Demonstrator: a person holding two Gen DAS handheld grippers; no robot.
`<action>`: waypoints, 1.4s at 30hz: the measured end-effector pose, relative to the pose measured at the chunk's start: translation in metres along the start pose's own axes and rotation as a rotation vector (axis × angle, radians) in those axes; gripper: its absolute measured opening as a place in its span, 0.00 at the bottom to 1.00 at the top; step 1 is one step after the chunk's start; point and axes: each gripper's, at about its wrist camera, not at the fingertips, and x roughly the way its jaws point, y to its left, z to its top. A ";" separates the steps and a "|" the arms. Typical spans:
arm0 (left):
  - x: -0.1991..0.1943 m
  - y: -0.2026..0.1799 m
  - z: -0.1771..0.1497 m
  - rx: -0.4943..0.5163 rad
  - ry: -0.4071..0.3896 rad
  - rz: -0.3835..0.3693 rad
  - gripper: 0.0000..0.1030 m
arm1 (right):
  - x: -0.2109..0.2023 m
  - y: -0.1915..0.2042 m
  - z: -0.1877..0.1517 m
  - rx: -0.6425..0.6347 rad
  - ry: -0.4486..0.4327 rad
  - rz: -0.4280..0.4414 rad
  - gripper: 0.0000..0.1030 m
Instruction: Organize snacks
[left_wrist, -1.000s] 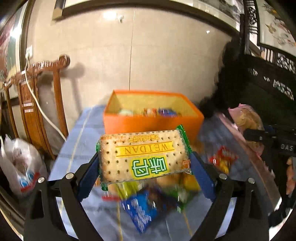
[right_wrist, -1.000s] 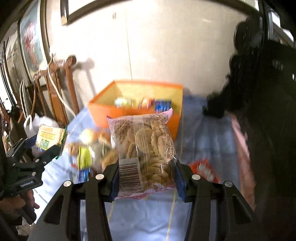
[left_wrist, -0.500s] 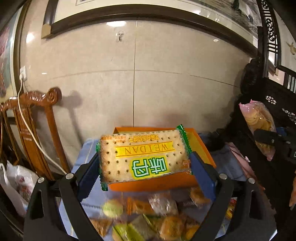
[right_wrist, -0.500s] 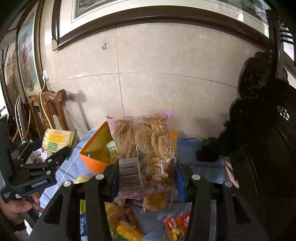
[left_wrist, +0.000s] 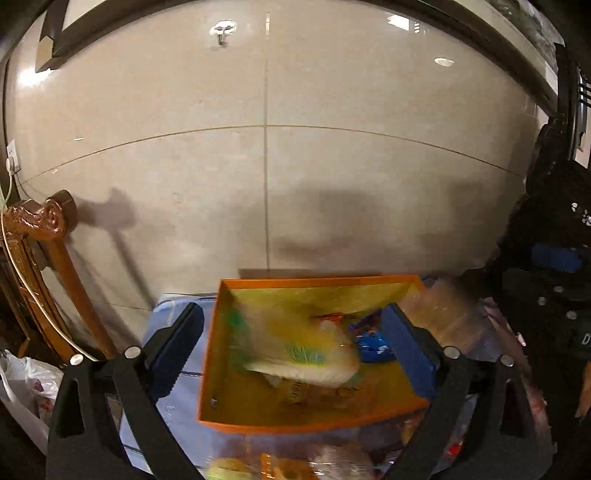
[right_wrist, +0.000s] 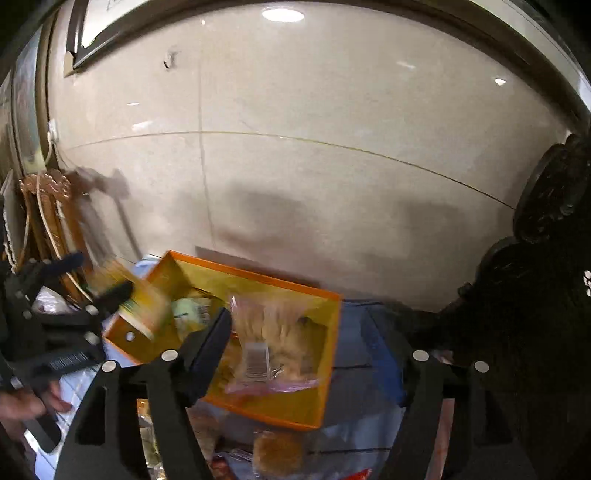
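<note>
Tiled wall behind blue-clothed table. Orange box against wall. Left gripper opening wide, cracker pack dropping into box. Right gripper opening, clear biscuit bag falling inside. Risk: bag catches box rim, tips out.

The box stands on the table against the wall, with a chair to its left.
</note>
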 end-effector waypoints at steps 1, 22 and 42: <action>-0.001 0.003 -0.003 0.010 -0.003 0.000 0.93 | -0.002 -0.004 -0.007 0.016 -0.002 0.004 0.70; -0.069 -0.016 -0.312 0.186 0.255 -0.231 0.95 | 0.035 0.072 -0.264 -0.164 0.363 0.193 0.80; -0.052 -0.014 -0.325 -0.103 0.205 -0.155 0.42 | 0.030 0.084 -0.297 -0.190 0.390 0.191 0.44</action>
